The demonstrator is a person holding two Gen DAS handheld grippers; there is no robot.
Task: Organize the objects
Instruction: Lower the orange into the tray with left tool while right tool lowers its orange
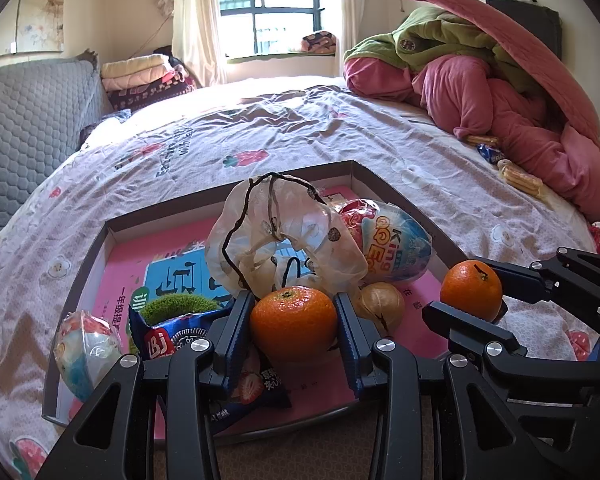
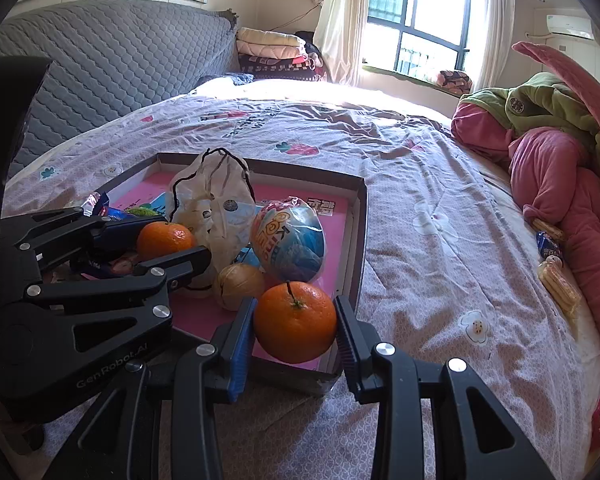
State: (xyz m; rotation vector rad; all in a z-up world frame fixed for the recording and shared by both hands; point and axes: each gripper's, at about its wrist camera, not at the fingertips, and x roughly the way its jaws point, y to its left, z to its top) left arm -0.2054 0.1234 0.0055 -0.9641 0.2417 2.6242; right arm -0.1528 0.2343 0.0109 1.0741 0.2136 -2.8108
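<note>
Orange fruit fills both grips: the left gripper (image 1: 295,322) has its blue-padded jaws partly closed on a tangerine (image 1: 293,320), pads pressing its sides, over the near part of a shallow cardboard box (image 1: 227,194) lined in pink; the right gripper (image 2: 295,322) clamps a second tangerine (image 2: 295,321) the same way, at the box's near right corner, just above its rim. The box lies on a bed (image 1: 300,128) with a flowered sheet; inside it stand a crumpled plastic bag (image 1: 275,236) with a dark drawstring, a large foil-wrapped egg (image 1: 396,240), a brown walnut (image 1: 382,307) beside the left tangerine, and blue snack packets (image 1: 171,332); a smaller wrapped egg (image 1: 85,354) sits at the box's left edge. Pink bedding (image 1: 500,108) is heaped at the far right, wrapped biscuits (image 1: 520,180) lying beside it.
</note>
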